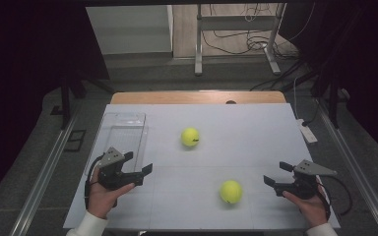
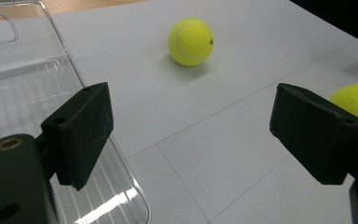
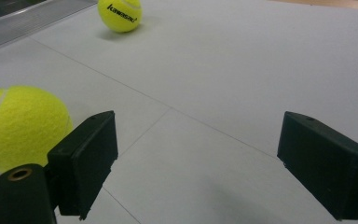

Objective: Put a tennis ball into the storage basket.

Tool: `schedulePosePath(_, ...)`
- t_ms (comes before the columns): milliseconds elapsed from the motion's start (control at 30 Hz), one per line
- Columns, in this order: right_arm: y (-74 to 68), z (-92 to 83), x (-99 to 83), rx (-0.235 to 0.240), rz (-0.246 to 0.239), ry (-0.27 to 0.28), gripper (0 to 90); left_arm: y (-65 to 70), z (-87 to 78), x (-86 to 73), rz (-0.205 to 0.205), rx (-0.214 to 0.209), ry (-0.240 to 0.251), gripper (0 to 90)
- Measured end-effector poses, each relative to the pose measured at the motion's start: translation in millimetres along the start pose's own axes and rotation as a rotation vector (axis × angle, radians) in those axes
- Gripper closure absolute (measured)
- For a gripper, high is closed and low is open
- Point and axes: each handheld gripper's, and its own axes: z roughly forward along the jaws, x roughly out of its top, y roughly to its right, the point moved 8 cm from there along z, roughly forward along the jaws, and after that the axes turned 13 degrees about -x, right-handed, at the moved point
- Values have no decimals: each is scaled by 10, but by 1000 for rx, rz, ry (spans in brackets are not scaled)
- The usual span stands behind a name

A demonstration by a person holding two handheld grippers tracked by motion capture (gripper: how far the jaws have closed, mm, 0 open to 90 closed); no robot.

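Two yellow tennis balls lie on the white table top [image 1: 236, 132]. The far ball [image 1: 190, 136] [image 2: 190, 41] [image 3: 120, 14] rests near the middle. The near ball [image 1: 231, 191] [image 2: 356, 98] [image 3: 21, 123] is toward the front. My left gripper [image 1: 139, 162] [image 2: 191, 126] is open with nothing between its jaws, at the front corner of a clear plastic container [image 1: 123, 135] [image 2: 23, 93]. My right gripper [image 1: 276, 173] [image 3: 196, 154] is open and empty too, a short way right of the near ball. In the left gripper view the right jaw partly hides that ball.
The clear container's edge [image 3: 28, 21] stands beyond the far ball in the right gripper view. A wooden strip [image 1: 197, 97] runs along the table's far edge. Beyond it are a metal stand [image 1: 236, 39] and cables on the floor. Dark curtains flank both sides.
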Motion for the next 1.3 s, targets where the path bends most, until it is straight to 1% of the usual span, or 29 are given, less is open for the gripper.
schedulePosePath(367,-1,-1,0,-2,-3,1,124,31,70,72,13,-16,-11,136)
schedulePosePath(600,5,5,-8,-2,-3,-1,124,68,150,128,32,-32,-30,131)
schedulePosePath(933,6,7,-15,-1,-2,-3,123,96,201,174,39,-45,-35,127)
schedulePosePath(1300,9,11,-20,-1,-3,-6,124,111,284,204,44,-55,-55,126)
